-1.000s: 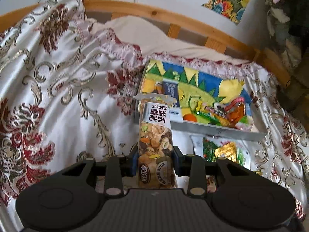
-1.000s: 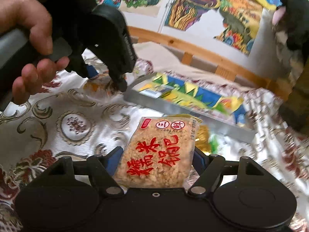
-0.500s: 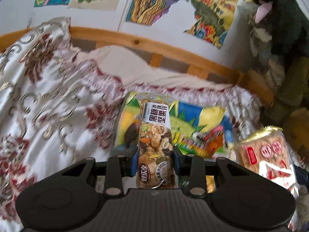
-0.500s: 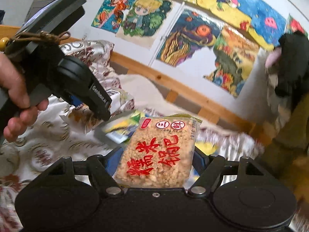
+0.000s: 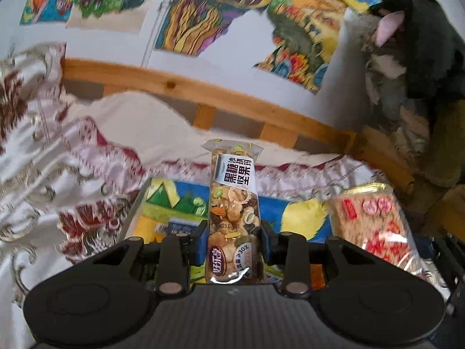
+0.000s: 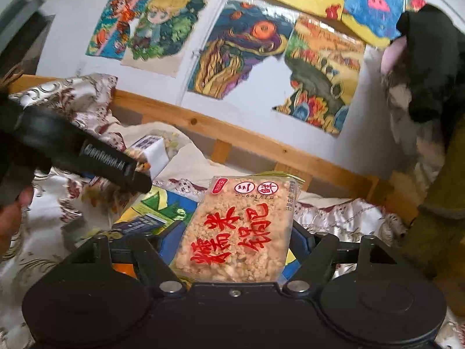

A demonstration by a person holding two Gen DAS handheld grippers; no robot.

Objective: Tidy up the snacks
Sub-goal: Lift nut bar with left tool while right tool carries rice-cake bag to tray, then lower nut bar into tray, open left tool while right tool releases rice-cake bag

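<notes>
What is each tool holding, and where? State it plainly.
Left tool: nut bar packet, clamped near its lower end. Right tool: rice cracker pack, gripped by its lower side edges.

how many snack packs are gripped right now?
2: nut bar upright in the left gripper, rice cracker pack in the right gripper. More snacks in the tray are partly hidden.

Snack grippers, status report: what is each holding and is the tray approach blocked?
Left gripper shut on nut bar. Right gripper shut on rice cracker pack. Both above colourful tray; nothing seen in the way.
</notes>
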